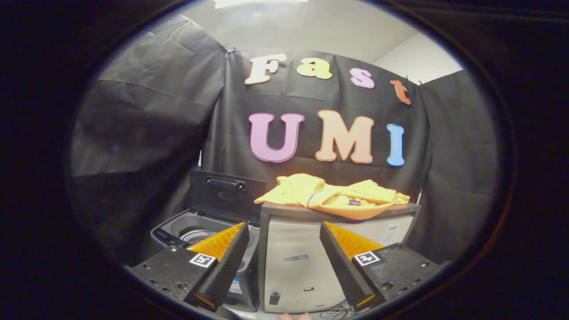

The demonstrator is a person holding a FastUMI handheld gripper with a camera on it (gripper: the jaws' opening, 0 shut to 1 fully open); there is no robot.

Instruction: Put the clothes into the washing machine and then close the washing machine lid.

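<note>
A yellow garment [331, 195] lies crumpled on top of a pale cabinet [297, 262], beyond my fingers and a little above them. To the left of the cabinet stands a small top-loading washing machine [195, 231] with its dark lid [226, 193] raised upright at the back; the drum opening [195, 234] shows behind my left finger. My gripper [282, 255] is open, held well short of the cabinet front, with nothing between its fingers.
Black cloth walls close the booth behind and on both sides. The cabinet's dark top edge [400, 209] juts out just under the garment. Fingertips of a person's hand [295, 316] show at the very bottom.
</note>
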